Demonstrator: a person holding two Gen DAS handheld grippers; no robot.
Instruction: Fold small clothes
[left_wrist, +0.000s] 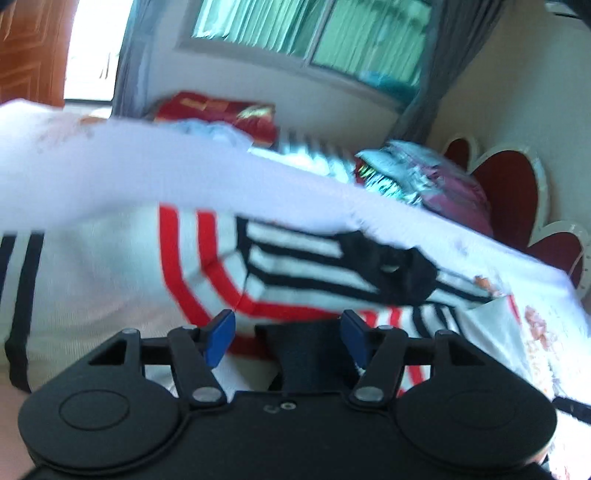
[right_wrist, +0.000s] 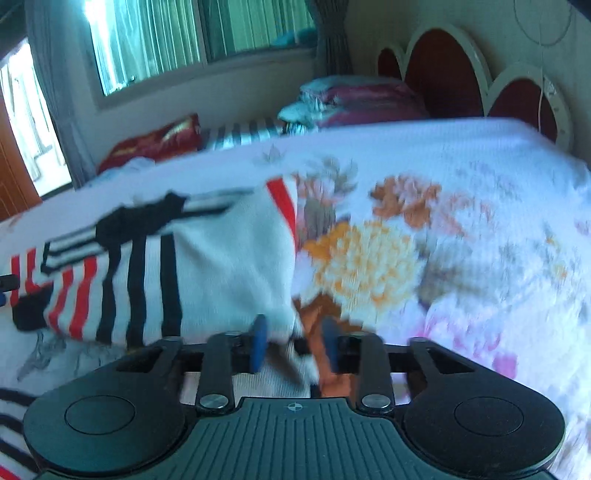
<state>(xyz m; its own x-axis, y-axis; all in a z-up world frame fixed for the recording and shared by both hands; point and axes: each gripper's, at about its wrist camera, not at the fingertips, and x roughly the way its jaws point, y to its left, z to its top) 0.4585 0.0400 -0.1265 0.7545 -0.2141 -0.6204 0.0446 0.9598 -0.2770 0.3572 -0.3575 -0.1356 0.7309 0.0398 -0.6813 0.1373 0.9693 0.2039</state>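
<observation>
We see a white knitted garment with red and black stripes (left_wrist: 122, 273) lying on a bed covered by a white floral bedspread (right_wrist: 461, 177), towards its left side. In the left wrist view our left gripper (left_wrist: 288, 338) stands spread, blue pads clear of the cloth, while a blurred white fold crosses above. Only the right wrist view shows the garment's plain white edge lying between the blue pads of our right gripper (right_wrist: 295, 345), jaws partly apart; motion blur hides whether they press it. Both views show a scalloped red headboard (right_wrist: 439, 70) and a green-curtained window (left_wrist: 332, 33).
</observation>
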